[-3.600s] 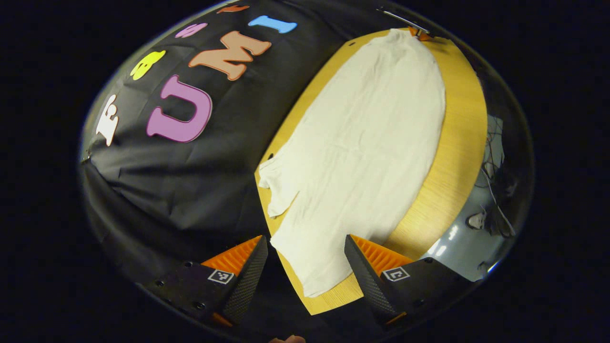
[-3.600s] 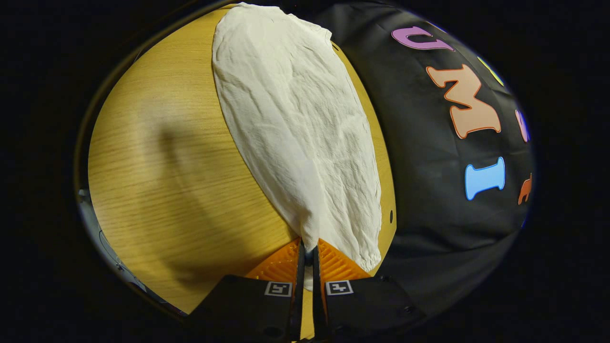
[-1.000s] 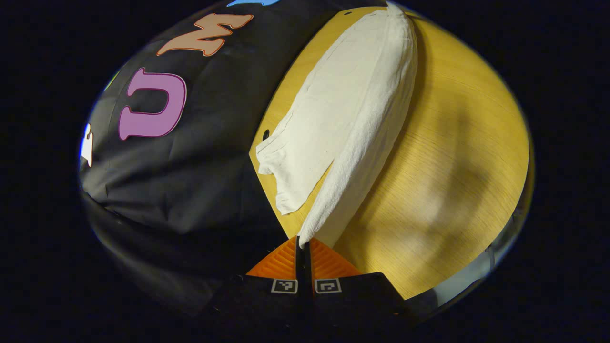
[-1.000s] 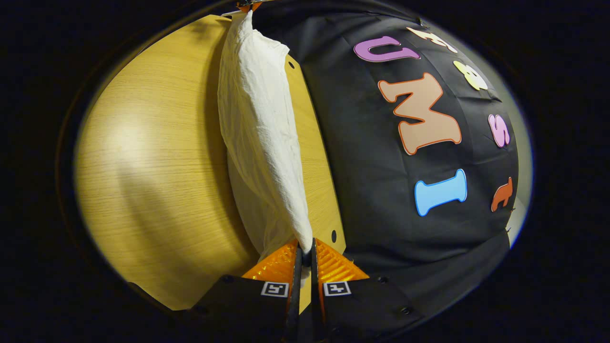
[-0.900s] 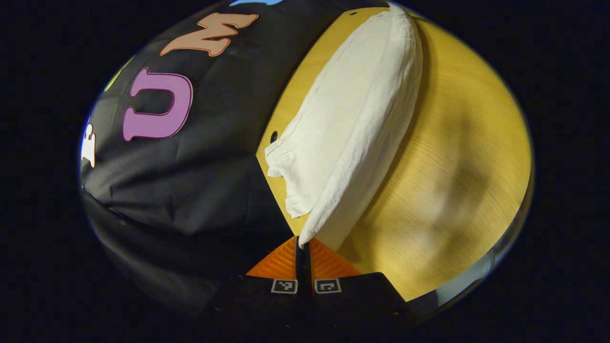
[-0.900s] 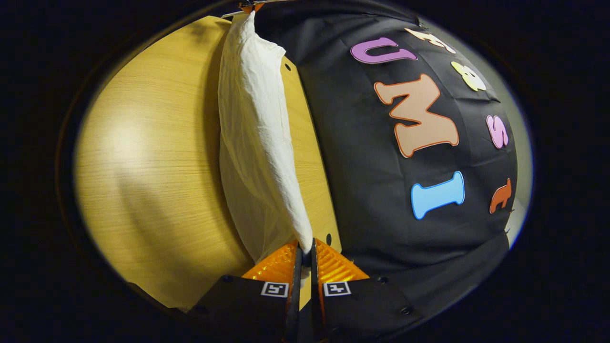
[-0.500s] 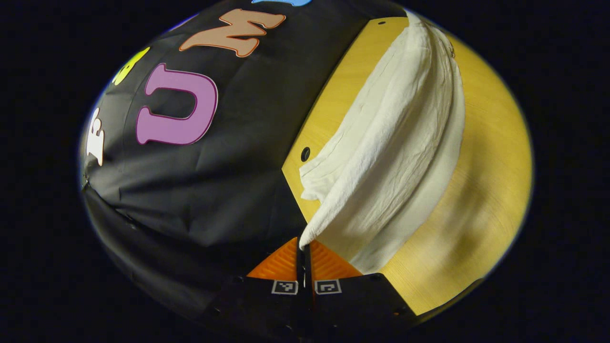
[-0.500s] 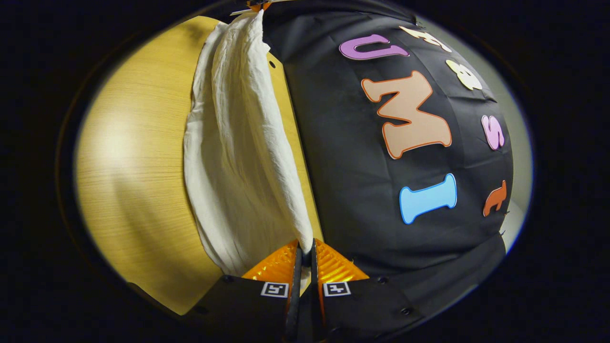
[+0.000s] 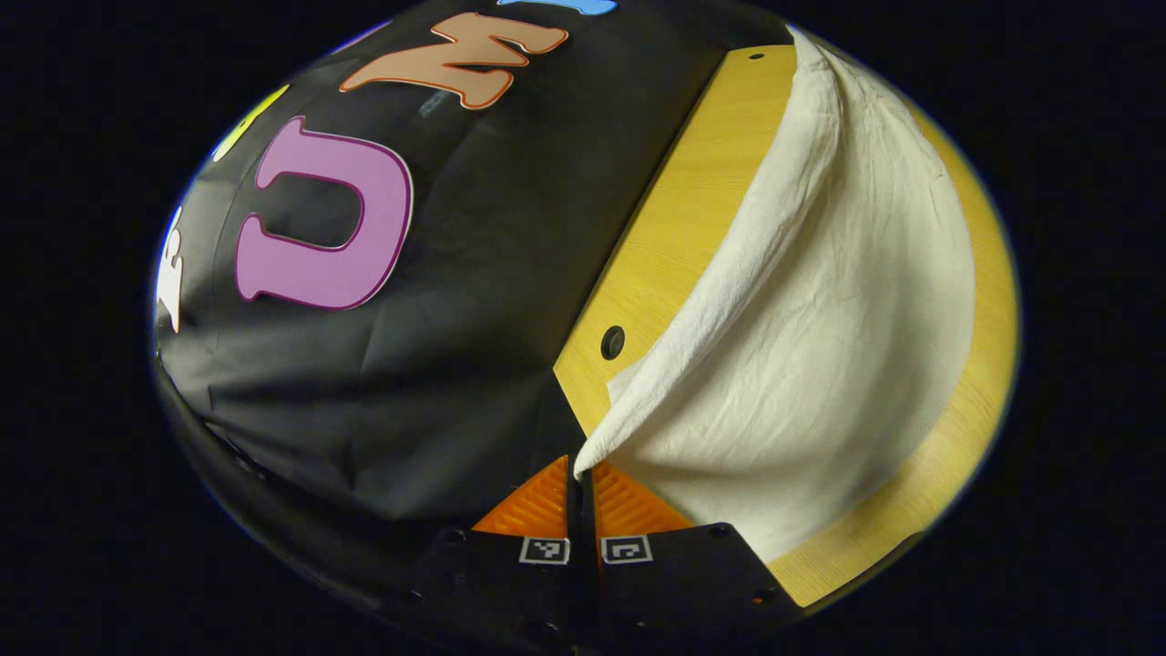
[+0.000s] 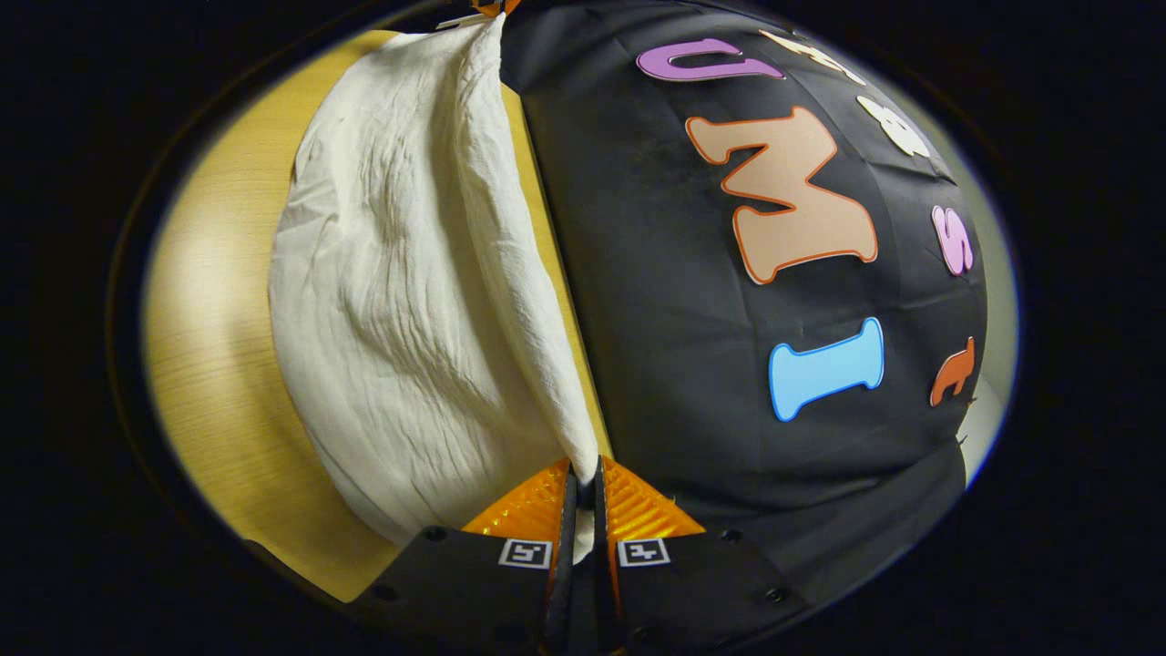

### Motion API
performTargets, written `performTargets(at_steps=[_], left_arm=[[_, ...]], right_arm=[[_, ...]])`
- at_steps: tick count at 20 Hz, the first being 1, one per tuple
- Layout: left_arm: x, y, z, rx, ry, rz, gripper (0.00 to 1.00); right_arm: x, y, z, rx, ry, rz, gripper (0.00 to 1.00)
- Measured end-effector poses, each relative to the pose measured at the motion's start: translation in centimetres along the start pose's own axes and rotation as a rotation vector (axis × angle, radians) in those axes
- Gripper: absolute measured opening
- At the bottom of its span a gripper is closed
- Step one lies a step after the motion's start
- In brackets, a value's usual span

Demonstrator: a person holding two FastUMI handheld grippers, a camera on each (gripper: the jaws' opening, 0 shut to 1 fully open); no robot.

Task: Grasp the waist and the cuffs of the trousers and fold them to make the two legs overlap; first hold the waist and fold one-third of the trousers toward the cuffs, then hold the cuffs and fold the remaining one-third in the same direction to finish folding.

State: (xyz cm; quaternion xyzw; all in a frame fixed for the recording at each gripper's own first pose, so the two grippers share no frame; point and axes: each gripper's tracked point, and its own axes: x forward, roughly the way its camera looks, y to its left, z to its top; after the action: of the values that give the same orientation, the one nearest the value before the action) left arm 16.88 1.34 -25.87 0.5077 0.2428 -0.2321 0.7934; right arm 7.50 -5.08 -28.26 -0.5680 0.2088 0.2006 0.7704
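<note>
With both the left gripper [image 9: 579, 469] and right gripper [image 10: 583, 474] pinched tight on corners of the trousers [image 9: 820, 364], which drape over the table [image 9: 674, 210] by its far edge, an uneven drop could leave the legs misaligned or overhanging.

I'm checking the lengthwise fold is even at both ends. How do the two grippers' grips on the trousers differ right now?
The left gripper pinches an edge with the table beyond on its left; the right gripper has the trousers and table on its left, wall on its right. Both are shut on cloth, lifted and draped.
</note>
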Motion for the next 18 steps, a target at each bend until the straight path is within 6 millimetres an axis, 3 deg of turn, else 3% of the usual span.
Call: performTargets(at_steps=[5,10,14,15,16,18], left_arm=[[5.2,-1.0,1.7,0.017,-0.037,-0.016,0.00],[9.7,-4.3,1.2,0.022,-0.022,-0.063,0.00],[10.3,-5.2,1.3,-0.033,-0.033,-0.042,0.00],[10.0,-5.3,1.2,-0.065,-0.034,-0.038,0.00],[9.7,-5.2,1.5,-0.109,-0.039,-0.032,0.01],[8.2,-5.1,2.4,-0.232,-0.070,-0.017,0.49]], right_arm=[[3.7,1.2,-0.7,-0.007,0.069,-0.003,0.13],[8.2,4.2,-1.0,0.008,0.134,0.010,0.13],[9.9,4.8,-1.4,0.059,0.172,-0.009,0.16],[9.8,4.6,-1.3,0.101,0.177,-0.021,0.46],[9.4,4.2,-1.0,0.171,0.172,-0.029,0.55],[8.6,3.3,-0.9,0.339,0.171,-0.055,0.83]])
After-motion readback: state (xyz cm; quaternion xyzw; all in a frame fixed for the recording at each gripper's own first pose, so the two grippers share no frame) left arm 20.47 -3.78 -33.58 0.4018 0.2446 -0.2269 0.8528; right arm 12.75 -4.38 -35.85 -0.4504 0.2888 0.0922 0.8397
